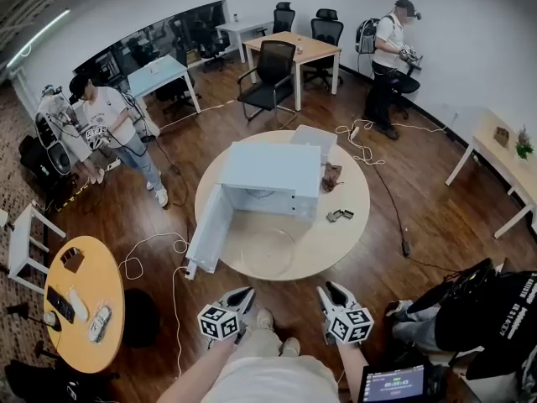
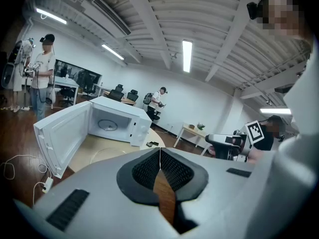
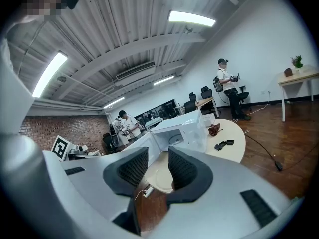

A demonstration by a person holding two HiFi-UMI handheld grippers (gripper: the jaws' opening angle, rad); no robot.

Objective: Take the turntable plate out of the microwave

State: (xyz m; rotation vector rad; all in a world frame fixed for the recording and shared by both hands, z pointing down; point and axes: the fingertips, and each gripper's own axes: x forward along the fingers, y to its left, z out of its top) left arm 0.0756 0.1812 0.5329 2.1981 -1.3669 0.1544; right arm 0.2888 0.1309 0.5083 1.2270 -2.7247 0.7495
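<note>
The white microwave (image 1: 267,179) stands on a round wooden table (image 1: 352,225) with its door (image 1: 208,229) swung wide open to the left. A clear glass plate (image 1: 267,246) lies flat on the table in front of the cavity. In the left gripper view a round ring shape (image 2: 107,125) shows inside the cavity. Both grippers hang over the floor, short of the table's near edge. My left gripper (image 1: 245,295) (image 2: 159,151) is shut with nothing in it. My right gripper (image 1: 329,290) (image 3: 158,156) is open and holds nothing.
Small black pieces (image 1: 340,216), a brown object (image 1: 331,175) and a white box (image 1: 315,138) share the table. Cables and a power strip (image 1: 191,269) lie on the floor at the left. An orange side table (image 1: 84,309) is near left; a seated person (image 1: 478,309) is near right.
</note>
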